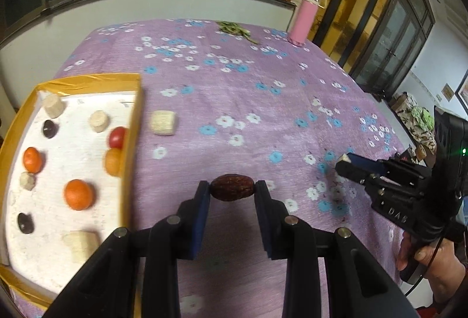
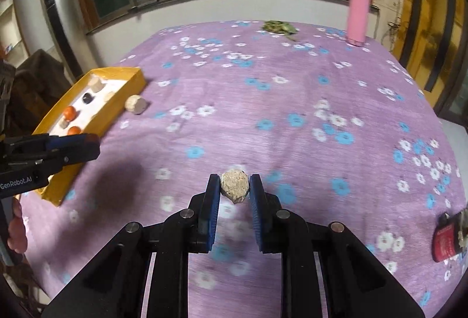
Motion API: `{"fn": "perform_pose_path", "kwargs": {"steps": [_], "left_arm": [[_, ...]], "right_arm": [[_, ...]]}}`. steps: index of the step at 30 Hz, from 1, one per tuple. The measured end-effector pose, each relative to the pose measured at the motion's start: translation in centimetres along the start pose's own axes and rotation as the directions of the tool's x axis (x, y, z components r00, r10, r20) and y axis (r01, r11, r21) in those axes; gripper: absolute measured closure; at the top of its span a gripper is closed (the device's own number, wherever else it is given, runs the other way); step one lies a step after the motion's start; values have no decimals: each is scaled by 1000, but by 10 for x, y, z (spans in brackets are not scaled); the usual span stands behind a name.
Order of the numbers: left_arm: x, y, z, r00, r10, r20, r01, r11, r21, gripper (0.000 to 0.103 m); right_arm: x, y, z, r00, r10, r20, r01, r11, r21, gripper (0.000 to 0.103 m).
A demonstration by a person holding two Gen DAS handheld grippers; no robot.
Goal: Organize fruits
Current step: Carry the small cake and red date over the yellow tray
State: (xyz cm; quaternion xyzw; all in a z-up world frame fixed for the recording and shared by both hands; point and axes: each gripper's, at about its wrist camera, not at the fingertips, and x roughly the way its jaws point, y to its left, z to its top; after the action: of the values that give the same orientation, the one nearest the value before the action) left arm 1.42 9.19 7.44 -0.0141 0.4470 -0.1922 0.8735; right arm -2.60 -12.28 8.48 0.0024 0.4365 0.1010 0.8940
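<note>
left gripper (image 1: 232,190): clenched on a brown date (image 1: 232,187), one pad on each tip of it.
date's long axis: runs straight across from finger to finger, level.
right gripper (image 2: 234,186): clenched on a pale beige chunk (image 2: 235,185), which sits between the fingertips and pokes out a little below them.
tray (image 1: 133,142): yellow-rimmed, up and to the left of the left fingers, well to the left of the right ones; judging by that, the left hand is nearer.
loose piece (image 1: 163,123): one beige chunk on the purple cloth (image 1: 263,113), just outside the tray's right rim.
count in tray: three orange fruits, one red, two dark, four beige chunks.
count held: one date, one chunk.
</note>
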Motion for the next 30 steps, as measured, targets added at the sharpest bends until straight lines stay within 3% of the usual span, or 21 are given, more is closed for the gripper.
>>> {"fn": "perform_pose_path", "kwargs": {"steps": [10,21,30], "left_arm": [[-31,77,-10,996,82,22,-78,990,-115,69],[-58,172,-20,979,204,14,-196,958,-209,69],[-55,202,-16,975,224,2,-219,952,-214,69]], "right_arm": [[23,80,23,996,89,-14,-90,990,-107,83],[49,179,49,983,179,-36,-182,949,-256,84],[73,237,64,974,219,-57,-225,910,-348,84]]}}
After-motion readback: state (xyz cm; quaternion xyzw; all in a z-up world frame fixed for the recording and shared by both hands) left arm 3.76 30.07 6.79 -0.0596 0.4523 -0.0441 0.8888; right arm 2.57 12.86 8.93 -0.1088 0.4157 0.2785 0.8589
